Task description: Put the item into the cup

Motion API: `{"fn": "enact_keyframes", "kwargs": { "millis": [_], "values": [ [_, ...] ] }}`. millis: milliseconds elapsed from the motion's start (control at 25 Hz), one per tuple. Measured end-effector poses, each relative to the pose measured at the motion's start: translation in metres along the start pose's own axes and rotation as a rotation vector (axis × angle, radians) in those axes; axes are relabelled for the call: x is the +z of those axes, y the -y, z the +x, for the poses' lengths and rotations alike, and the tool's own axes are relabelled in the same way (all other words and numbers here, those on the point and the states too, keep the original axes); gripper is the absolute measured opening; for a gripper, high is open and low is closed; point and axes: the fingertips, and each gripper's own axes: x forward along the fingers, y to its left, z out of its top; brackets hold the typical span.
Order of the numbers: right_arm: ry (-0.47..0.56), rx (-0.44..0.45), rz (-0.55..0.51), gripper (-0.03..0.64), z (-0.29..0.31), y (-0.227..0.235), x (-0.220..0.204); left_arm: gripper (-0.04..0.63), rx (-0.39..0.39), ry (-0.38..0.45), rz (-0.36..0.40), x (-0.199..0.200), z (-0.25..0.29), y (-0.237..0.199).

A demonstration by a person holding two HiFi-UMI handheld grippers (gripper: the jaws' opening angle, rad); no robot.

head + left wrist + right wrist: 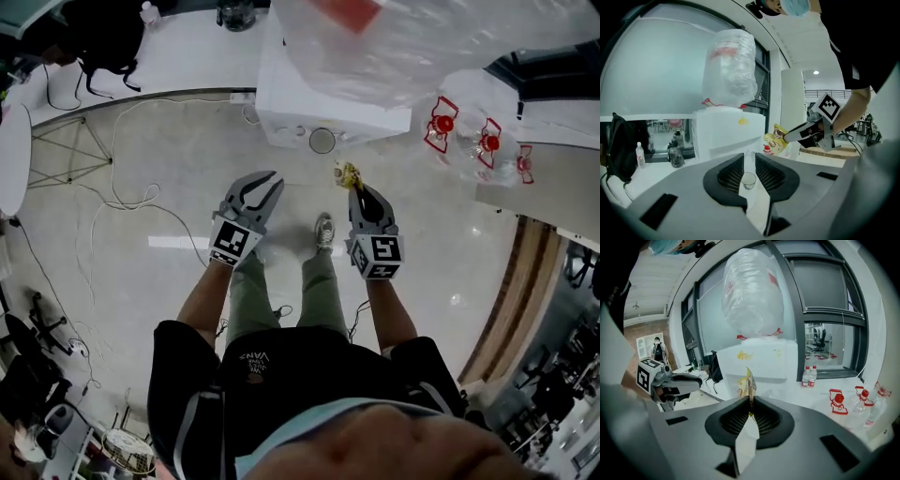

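Observation:
A clear cup [322, 141] stands at the foot of the white dispenser; in the left gripper view the cup [748, 180] shows far off through the gap between the jaws. My left gripper [270, 181] [749, 161] is open with nothing in it, to the left of and short of the cup. My right gripper [357, 187] [751, 401] is shut on a yellow snack packet [348, 173] [747, 380], which sticks up edge-on from its tips. The packet [776, 143] hangs in the air to the right of and a little short of the cup.
The white dispenser [319, 94] carries a large plastic-wrapped bottle [422, 47]. Clear jugs with red handles [469, 141] lie on the floor at right. Cables [122, 197] trail across the floor at left. A black bag [103, 37] sits on the curved counter. The person's shoe [323, 230] is between the grippers.

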Motion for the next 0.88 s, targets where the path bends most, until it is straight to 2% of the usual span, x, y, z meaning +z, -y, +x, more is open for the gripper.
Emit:
{"fn": "enact_keyframes", "kwargs": {
  "millis": [160, 400, 560, 880],
  "values": [
    [-0.035, -0.012, -0.009, 0.057, 0.036, 0.001, -0.03, 0.111, -0.022, -0.018, 0.01, -0.045, 0.022, -0.008],
    [-0.078, -0.009, -0.056, 0.057, 0.083, 0.013, -0.061, 0.194, -0.015, -0.064, 0.0, -0.112, 0.049, -0.02],
    [-0.095, 0.006, -0.078, 0.057, 0.11, 0.021, -0.079, 0.209, -0.032, -0.09, 0.0, -0.148, 0.071, -0.025],
    [-0.104, 0.009, -0.127, 0.057, 0.158, 0.029, -0.107, 0.255, -0.062, -0.072, 0.03, -0.189, 0.119, -0.029]
  ]
}}
